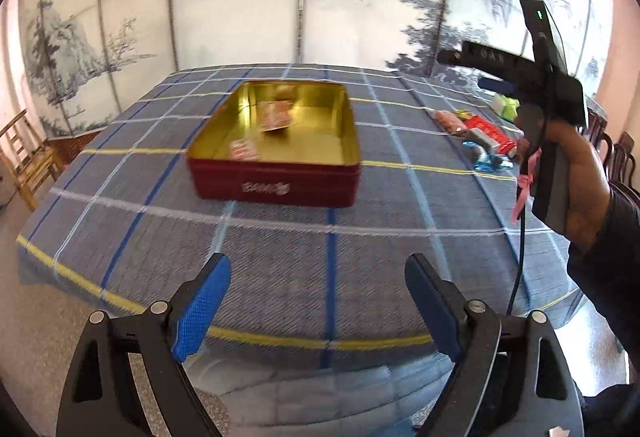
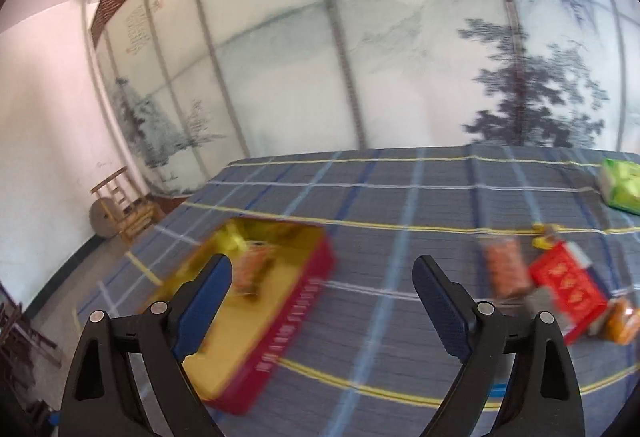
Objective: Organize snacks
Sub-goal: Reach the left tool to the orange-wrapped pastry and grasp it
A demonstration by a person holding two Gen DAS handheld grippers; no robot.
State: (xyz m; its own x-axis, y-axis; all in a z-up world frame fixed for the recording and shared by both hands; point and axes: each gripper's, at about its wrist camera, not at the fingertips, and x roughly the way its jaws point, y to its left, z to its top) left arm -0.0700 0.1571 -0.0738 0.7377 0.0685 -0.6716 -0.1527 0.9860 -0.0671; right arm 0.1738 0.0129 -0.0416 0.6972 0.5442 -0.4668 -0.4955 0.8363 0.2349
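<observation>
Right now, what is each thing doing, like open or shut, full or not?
Red tin: lid off, a few snack packets inside, mostly bare.
Left hand-held gripper: open, holding nothing.
Right hand-held gripper: open, holding nothing.
Loose snacks: lying on the tablecloth, outside the tin.
Green packet: lying apart, near the table's far edge.
</observation>
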